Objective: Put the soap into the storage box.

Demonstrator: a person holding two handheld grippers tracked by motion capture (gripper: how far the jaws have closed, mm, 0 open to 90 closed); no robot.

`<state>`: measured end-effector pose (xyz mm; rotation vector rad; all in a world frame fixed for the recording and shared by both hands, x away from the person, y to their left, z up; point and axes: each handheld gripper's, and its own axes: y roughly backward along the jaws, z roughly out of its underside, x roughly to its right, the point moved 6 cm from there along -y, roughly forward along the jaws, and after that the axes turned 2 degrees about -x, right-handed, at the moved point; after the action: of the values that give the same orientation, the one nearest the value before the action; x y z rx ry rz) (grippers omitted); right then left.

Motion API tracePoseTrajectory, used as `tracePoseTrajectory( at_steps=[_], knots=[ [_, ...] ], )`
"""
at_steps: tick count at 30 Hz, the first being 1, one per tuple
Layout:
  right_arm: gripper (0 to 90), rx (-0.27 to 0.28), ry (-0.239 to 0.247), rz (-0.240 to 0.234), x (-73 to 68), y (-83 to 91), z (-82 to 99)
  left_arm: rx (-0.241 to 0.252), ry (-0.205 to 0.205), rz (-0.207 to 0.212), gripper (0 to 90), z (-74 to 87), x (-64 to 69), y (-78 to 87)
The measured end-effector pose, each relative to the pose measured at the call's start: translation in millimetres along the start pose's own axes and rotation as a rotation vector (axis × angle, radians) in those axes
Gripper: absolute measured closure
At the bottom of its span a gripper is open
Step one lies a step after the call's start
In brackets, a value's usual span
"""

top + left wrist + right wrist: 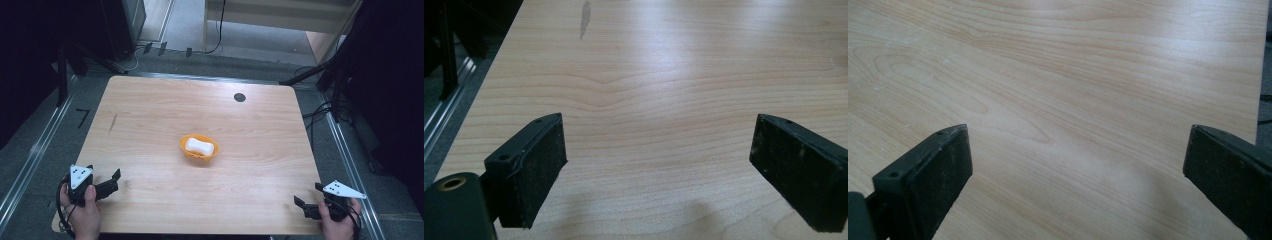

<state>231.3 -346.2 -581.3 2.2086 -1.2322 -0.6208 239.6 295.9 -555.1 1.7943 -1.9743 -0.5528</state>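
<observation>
- The left gripper is seen at the near left corner of the table, held in a hand. It lies well apart from the orange dish, on the dish's left and toward the person.
- In the left gripper view its jaws are set wide apart, with nothing but bare wood grain between them; nothing is gripped.
- The orange dish is found near the middle of the table, a little toward the person's side, with a white soap bar lying in it.
- The bar's long axis is judged to run roughly across the table, left to right, tipped slightly so that its right end sits nearer the person. Its short sides would therefore be met by jaws closing front to back.
- A dark round spot is seen beyond the dish, toward the far edge and somewhat to its right.
- The right gripper is held at the near right corner, to the right of the dish and nearer the person, also well apart from it.
- Its jaws are likewise spread in the right gripper view over bare tabletop, with nothing between them.
- From the dish, the left gripper is judged slightly the nearer of the two, though the difference is small; either would have to be carried forward and inward to reach the bar.
</observation>
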Motion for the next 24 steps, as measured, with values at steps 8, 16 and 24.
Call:
tracePoseTrajectory(
  at_steps=[8,16,24],
  knots=[
    [0.1,0.035,-0.025,0.001,3.4,5.2,9.2,-0.001,-0.01,-0.004,8.3,0.0,0.4,0.0],
    [0.1,0.049,-0.032,0.017,5.1,2.8,12.9,-0.003,-0.019,-0.008,8.3,0.2,1.0,0.2],
    [0.1,0.054,-0.03,0.029,5.8,2.7,13.2,-0.003,-0.018,-0.011,8.3,0.2,1.1,-0.1]
  ],
)
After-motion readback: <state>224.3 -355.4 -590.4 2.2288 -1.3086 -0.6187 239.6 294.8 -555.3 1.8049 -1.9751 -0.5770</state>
